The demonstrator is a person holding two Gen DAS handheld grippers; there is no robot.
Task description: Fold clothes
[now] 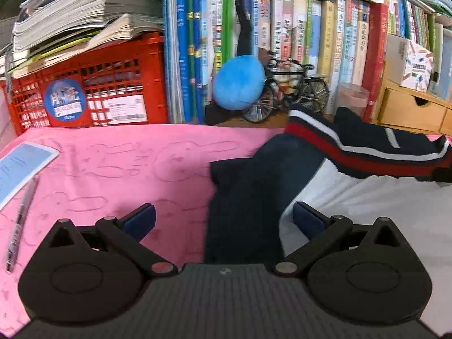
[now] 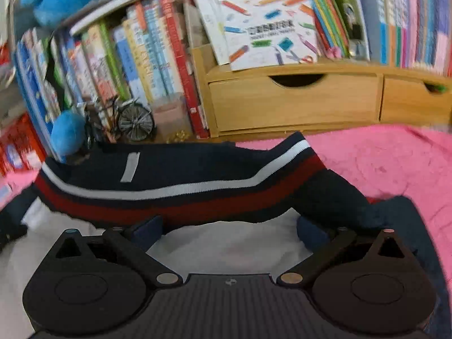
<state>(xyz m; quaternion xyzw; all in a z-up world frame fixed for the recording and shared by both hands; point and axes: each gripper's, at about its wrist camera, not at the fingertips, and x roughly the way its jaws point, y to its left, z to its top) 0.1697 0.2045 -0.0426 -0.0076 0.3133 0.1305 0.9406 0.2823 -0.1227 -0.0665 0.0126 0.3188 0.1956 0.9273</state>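
The garment [image 1: 248, 197], navy, white and red-striped, lies on the pink cloth [image 1: 127, 169]. The left gripper [image 1: 224, 220] stands wide, its navy sleeve between the fingers. The right gripper [image 2: 230, 230], wide too, frames white fabric; striped band [image 2: 169, 197] at twelve o'clock.

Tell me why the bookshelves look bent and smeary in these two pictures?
Left wrist view: the fisheye lens bows the books outward, yet the sweater and open tool look fairly sharp. Right wrist view: the frame is tilted, and the books and drawer unit show motion smear; corners go dark.
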